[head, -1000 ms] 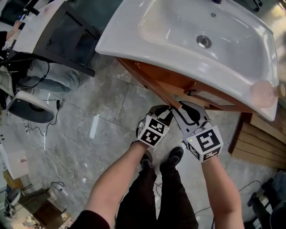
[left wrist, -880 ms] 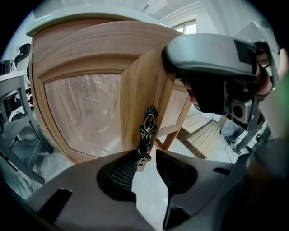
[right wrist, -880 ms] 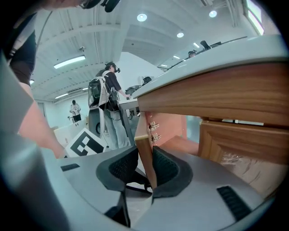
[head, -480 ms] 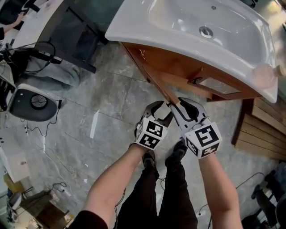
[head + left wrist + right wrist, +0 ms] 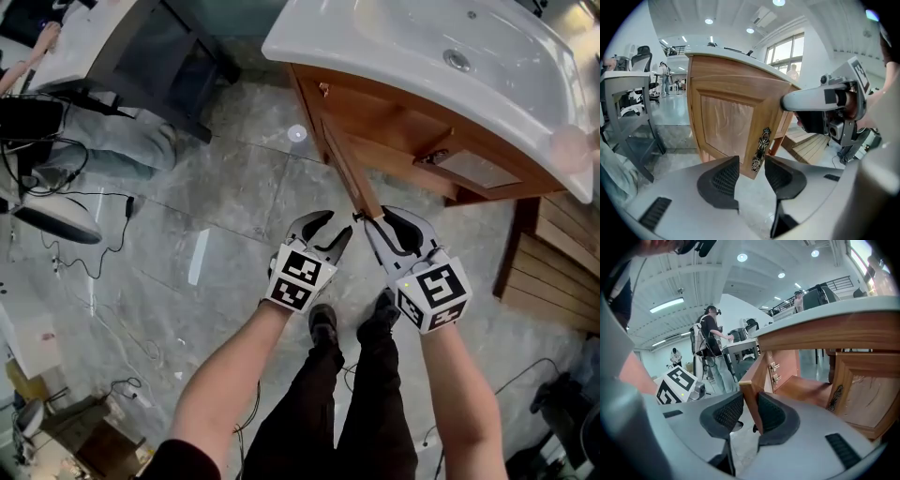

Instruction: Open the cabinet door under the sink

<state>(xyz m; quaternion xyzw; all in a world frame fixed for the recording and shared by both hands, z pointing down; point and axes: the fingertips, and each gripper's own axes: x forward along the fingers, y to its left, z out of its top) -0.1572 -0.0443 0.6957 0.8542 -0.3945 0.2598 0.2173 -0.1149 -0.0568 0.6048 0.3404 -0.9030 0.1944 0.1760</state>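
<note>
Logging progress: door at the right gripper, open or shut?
Open. The door stands swung out from the cabinet, its free edge between the fingers of the right gripper; hinges show.

Grey marbled tile floor (image 5: 187, 178) carries it all: the orange-brown wooden sink cabinet (image 5: 403, 150) stands at top, a slatted wooden platform (image 5: 548, 281) lies right, a pale strip (image 5: 197, 257) left, the person's black shoes (image 5: 323, 322) planted centre.

The right gripper (image 5: 749, 411) presses its two dark fingers (image 5: 725, 414) on either face of the open cabinet door (image 5: 757, 376), at its free edge. Metal hinges (image 5: 775, 372) show on the door's inner side. A second door (image 5: 865, 394) with an ornate handle (image 5: 834, 398) stands to the right.
</note>
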